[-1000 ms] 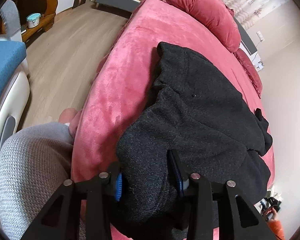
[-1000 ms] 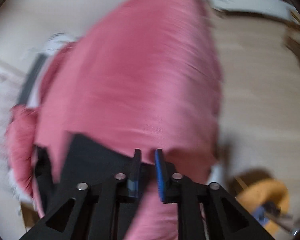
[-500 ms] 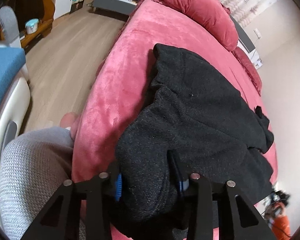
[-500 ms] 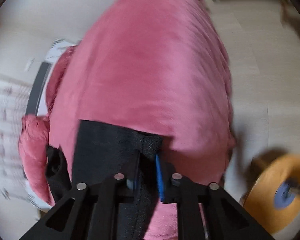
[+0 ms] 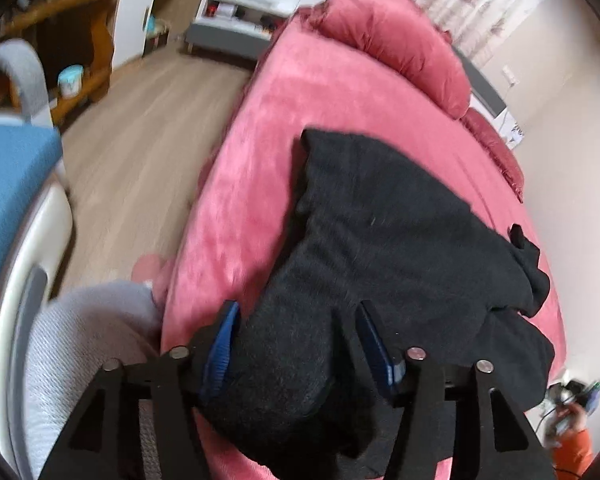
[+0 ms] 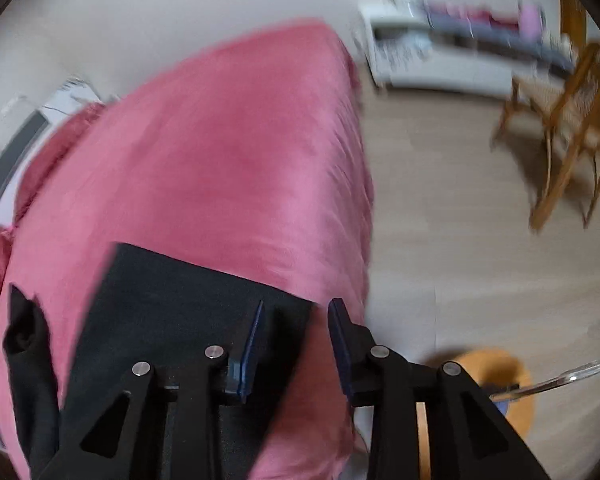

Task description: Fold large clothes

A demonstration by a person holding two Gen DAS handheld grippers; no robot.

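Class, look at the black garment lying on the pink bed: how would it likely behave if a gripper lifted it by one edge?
The black garment would probably sag and drape, since it already slumps in folds. Its thick, fuzzy knit suggests some weight and little slipperiness on the plush pink bed.

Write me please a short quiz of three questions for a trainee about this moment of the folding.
1. True or false: the black garment lies on a pink bed.
2. Which piece of furniture stands on the wooden floor at the right of the right wrist view?
A. wooden chair
B. glass table
C. metal ladder
3. Fill in: black cloth sits between the jaws of the ____ gripper.

Key: 1 true; 2 A; 3 left.
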